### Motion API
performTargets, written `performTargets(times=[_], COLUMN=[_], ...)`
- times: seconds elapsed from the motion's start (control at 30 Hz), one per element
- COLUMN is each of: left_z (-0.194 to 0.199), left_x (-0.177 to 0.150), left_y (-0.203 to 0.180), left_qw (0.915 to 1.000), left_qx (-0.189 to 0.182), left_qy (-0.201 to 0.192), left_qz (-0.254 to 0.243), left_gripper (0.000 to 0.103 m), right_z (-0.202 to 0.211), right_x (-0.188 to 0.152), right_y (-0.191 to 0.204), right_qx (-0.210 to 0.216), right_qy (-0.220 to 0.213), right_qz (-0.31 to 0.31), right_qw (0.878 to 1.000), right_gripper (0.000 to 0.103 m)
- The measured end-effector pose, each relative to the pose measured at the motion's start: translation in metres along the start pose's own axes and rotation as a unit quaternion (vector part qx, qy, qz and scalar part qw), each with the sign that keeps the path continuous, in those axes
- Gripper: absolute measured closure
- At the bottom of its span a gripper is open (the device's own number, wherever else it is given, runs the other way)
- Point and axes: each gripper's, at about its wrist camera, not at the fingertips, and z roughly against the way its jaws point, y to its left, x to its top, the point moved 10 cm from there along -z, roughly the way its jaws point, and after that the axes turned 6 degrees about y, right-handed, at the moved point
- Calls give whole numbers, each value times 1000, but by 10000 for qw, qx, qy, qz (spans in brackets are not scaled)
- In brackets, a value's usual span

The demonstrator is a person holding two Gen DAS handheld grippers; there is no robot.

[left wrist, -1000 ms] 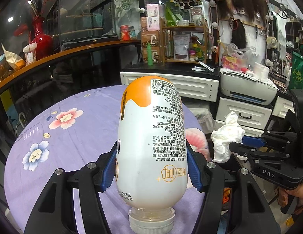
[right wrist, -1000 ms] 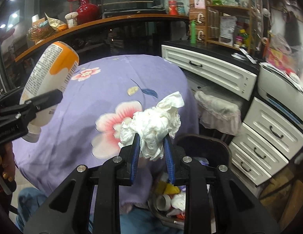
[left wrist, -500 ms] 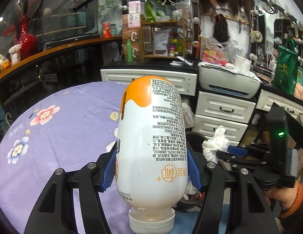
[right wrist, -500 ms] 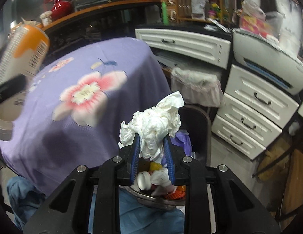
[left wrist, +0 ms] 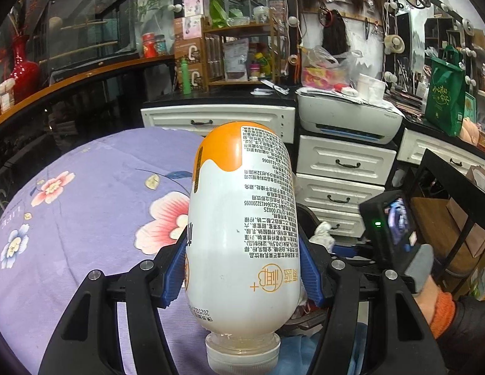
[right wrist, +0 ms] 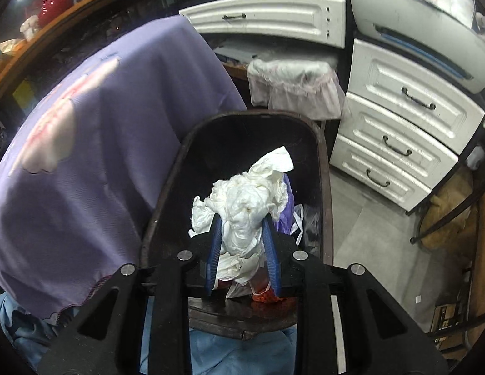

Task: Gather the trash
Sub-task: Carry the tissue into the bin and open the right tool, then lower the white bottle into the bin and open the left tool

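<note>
Beside the purple-clothed tabletop, the right claw has dropped over the dark bin and its jaws have just been loosening around the tissue wad, now nearly released, while the left claw still pinches the bottle close behind.

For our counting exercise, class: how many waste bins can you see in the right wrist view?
2. A dark bin beside the purple-clothed table; a bag-lined bin behind it, near the white drawers. Others may be hidden.
</note>
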Motion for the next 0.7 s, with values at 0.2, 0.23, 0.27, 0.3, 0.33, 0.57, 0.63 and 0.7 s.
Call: performTargets(times=[0.2,0.23,0.27,0.3,0.33,0.57,0.63,0.7], left_z=[-9,-10,-12,-14,-17,-39,-50,-60], left_x=[-2,-3,-3,-4,-5,-13,-15,-17], left_y=[-15,-19,-22,-25,-29,-49,-56,-63], left_qw=[9998,9997,9996,9994,9992,9975,9968,9963], left_qx=[-127,-155,-177,-212,-251,-425,-433,-429], left_qy=[90,111,130,156,186,404,480,543], left_qz=[-140,-174,-193,-214,-239,-385,-460,-519], left_gripper=[42,42,42,42,42,42,42,42], right_z=[1,4,7,11,17,63,77,91], right_x=[0,-1,-2,-2,-2,-4,-5,-7], right_y=[-7,-8,-9,-11,-13,-39,-50,-62], right_qx=[-84,-103,-119,-127,-134,-334,-387,-444], right_qy=[-89,-101,-123,-155,-209,-635,-747,-852], right_qz=[-115,-111,-120,-136,-160,-410,-541,-661], right_qw=[9999,9998,9998,9997,9996,9966,9950,9932], right_gripper=[35,35,35,34,33,26,25,25])
